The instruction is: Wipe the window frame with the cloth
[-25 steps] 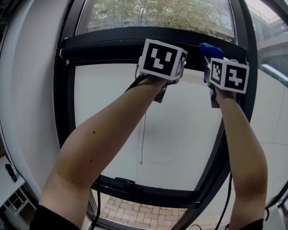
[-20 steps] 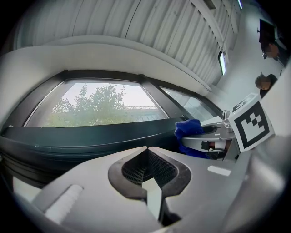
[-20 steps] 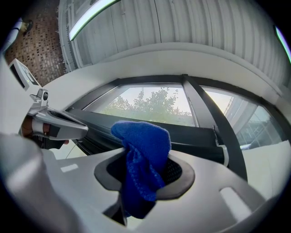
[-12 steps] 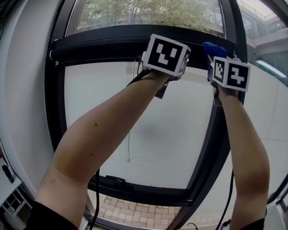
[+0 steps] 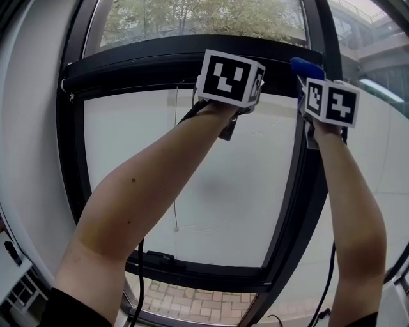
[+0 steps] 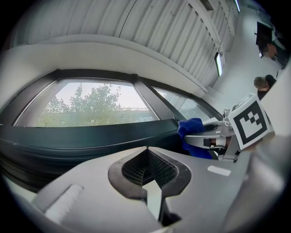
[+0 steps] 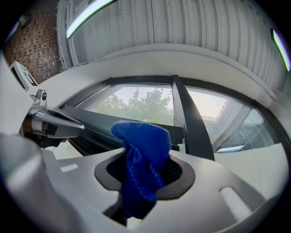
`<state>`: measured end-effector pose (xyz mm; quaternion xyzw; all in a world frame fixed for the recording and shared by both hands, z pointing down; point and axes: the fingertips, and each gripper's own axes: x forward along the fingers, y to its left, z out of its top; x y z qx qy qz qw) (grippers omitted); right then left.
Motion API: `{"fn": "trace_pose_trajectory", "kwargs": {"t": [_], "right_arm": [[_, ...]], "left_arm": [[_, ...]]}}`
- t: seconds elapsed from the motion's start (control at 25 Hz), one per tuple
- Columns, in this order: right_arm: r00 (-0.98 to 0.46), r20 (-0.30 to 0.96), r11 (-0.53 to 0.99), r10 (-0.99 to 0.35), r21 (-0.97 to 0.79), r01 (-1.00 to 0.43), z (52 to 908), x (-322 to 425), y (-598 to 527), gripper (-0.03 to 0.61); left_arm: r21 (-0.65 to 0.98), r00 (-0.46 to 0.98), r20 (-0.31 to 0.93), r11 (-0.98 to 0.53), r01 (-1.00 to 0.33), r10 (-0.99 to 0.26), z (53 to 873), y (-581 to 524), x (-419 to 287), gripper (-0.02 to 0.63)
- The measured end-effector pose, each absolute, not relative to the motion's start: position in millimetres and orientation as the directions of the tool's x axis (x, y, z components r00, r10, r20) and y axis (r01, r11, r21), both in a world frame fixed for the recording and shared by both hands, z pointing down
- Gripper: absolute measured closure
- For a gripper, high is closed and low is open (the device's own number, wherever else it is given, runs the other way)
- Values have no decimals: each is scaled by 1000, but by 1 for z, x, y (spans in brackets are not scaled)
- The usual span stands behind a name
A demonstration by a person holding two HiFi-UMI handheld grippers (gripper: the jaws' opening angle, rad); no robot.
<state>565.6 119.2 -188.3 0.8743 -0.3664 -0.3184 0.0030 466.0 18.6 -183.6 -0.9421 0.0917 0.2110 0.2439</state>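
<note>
The right hand-held gripper (image 7: 144,179) is clamping the blue cloth (image 7: 142,150), which is sticking up just ahead of it, seemingly touching the window frame (image 5: 140,67). That dark top bar is running leftward past the left hand-held gripper (image 6: 150,182), which is closed on nothing. Trees (image 5: 192,19) are showing outside.

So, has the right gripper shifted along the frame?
Yes. The right gripper, holding the blue cloth, slid right along the top rail, reaching the vertical frame bar.

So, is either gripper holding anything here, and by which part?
The right gripper is shut on the cloth, pinched at its lower bunched end, the rest sticking up. The left gripper is shut on nothing.
</note>
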Motion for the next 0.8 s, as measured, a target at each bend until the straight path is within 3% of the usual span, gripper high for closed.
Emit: {"fn": "trace_pose_trajectory", "kwargs": {"t": [0.8], "right_arm": [[618, -522, -792, -587, 214, -572, -186, 587, 145, 434]], "left_arm": [[-397, 914, -401, -911, -113, 61, -179, 23, 474, 624]]}}
